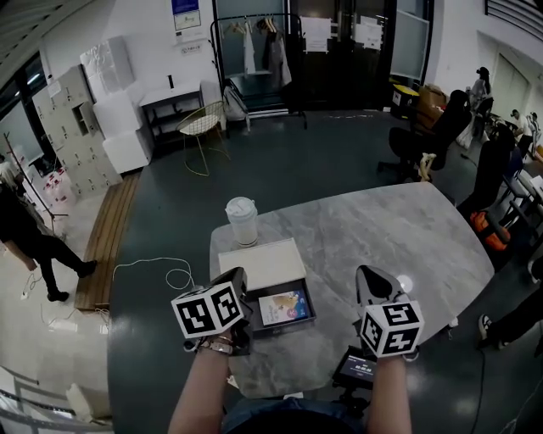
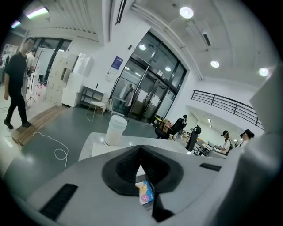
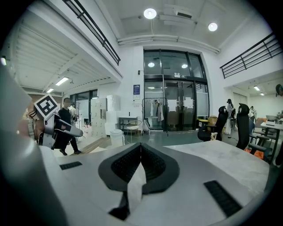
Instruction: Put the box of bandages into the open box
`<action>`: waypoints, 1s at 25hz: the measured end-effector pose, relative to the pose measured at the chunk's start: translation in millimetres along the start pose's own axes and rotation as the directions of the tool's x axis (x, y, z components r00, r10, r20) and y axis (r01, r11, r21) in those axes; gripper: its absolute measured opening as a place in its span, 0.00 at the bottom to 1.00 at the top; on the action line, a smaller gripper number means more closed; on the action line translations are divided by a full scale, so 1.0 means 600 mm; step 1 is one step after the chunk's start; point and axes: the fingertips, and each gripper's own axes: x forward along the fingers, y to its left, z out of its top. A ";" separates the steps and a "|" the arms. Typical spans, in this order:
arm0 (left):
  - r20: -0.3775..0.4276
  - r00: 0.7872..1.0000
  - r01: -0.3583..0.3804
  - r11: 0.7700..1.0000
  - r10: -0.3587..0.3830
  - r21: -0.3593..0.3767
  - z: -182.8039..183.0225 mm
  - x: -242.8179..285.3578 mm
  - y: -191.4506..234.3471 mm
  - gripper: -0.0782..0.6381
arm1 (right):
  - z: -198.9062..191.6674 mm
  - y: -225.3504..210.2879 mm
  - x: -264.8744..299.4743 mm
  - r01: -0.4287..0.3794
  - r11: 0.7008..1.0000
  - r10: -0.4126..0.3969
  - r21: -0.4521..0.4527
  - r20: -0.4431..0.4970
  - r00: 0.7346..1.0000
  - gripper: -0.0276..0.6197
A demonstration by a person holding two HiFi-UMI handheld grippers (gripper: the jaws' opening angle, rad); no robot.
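Marble table [image 1: 407,246]: box of bandages [image 1: 284,306] already lies inside open box [image 1: 280,330]. Left gripper [image 2: 140,152] and right gripper [image 3: 140,150] both closed, empty. Task looks complete.

Nothing here can actually be read. The blue poster [image 1: 185,12] high on the far wall carries lines of print, all too small to make out. The paper sheets [image 1: 316,34] on the glass doors [image 1: 344,59] show only as pale rectangles. The bandage box [image 1: 283,306], lying in the open box [image 1: 311,307], has a coloured picture on its face, but its lettering is a blur. A small screen [image 1: 358,367] glows at the near edge of the table [image 1: 407,237], illegible.
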 end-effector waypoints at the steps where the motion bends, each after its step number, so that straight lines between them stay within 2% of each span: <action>1: 0.027 1.000 0.005 1.000 -0.005 0.007 0.009 -0.007 0.000 0.13 | 0.003 0.000 -0.002 0.003 1.000 -0.003 0.000 0.009 1.000 0.08; 5: 0.136 0.990 0.022 0.999 -0.028 0.047 0.051 -0.035 -0.001 0.13 | 0.017 0.001 -0.006 0.003 1.000 -0.003 -0.003 0.037 0.999 0.08; 8: 0.222 0.975 0.006 0.996 -0.025 0.085 0.083 -0.067 0.009 0.13 | 0.025 0.007 -0.010 -0.011 1.000 0.012 -0.007 0.054 0.998 0.08; 13: 0.371 0.929 -0.030 0.993 -0.014 0.113 0.134 -0.131 0.045 0.13 | 0.041 0.013 -0.017 -0.029 0.999 0.030 -0.017 0.090 0.995 0.08; 17: 0.440 0.897 -0.039 0.981 -0.049 0.190 0.156 -0.175 0.064 0.13 | 0.047 0.022 -0.018 -0.045 0.998 0.048 -0.037 0.111 0.993 0.08; 21: 0.519 0.851 -0.074 0.960 -0.080 0.270 0.171 -0.226 0.067 0.13 | 0.060 0.028 -0.027 -0.066 0.996 0.075 -0.063 0.148 0.986 0.08; 23: 0.553 0.828 -0.096 0.950 -0.089 0.296 0.178 -0.247 0.067 0.13 | 0.067 0.026 -0.031 -0.065 0.996 0.076 -0.067 0.168 0.983 0.08; 25: 0.576 0.812 -0.099 0.950 -0.094 0.295 0.182 -0.263 0.069 0.13 | 0.072 0.023 -0.032 -0.058 0.996 0.069 -0.067 0.179 0.981 0.08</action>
